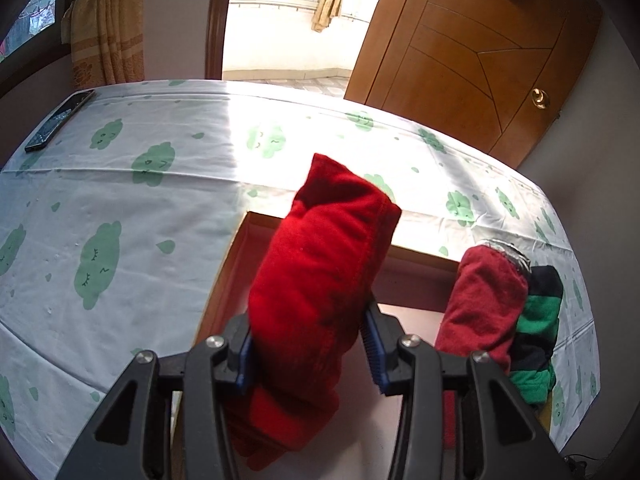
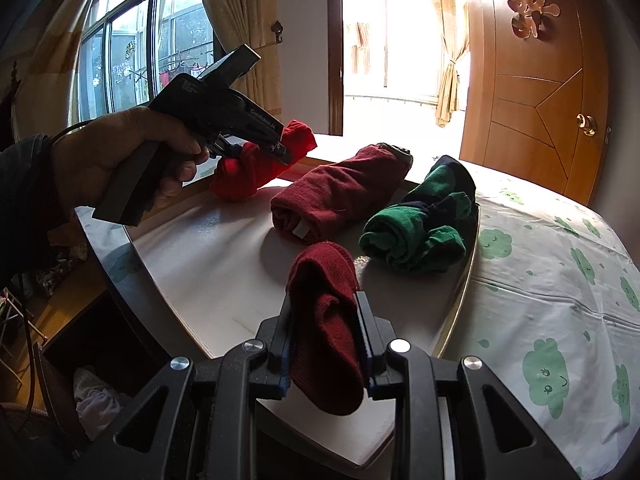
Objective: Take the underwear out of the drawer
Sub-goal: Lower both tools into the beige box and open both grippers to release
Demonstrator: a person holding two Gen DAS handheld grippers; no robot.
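My left gripper is shut on a bright red rolled underwear over the left part of the drawer. From the right wrist view, a hand holds that left gripper, and the bright red roll hangs low at the drawer's far-left corner. My right gripper is shut on a dark red rolled piece above the white drawer floor. A maroon roll with a grey waistband and a green-and-navy striped roll lie in the drawer.
The drawer rests on a bed sheet printed with green clouds. A phone lies at the sheet's far-left corner. A wooden door stands behind. An open cabinet space with pale cloth sits lower left.
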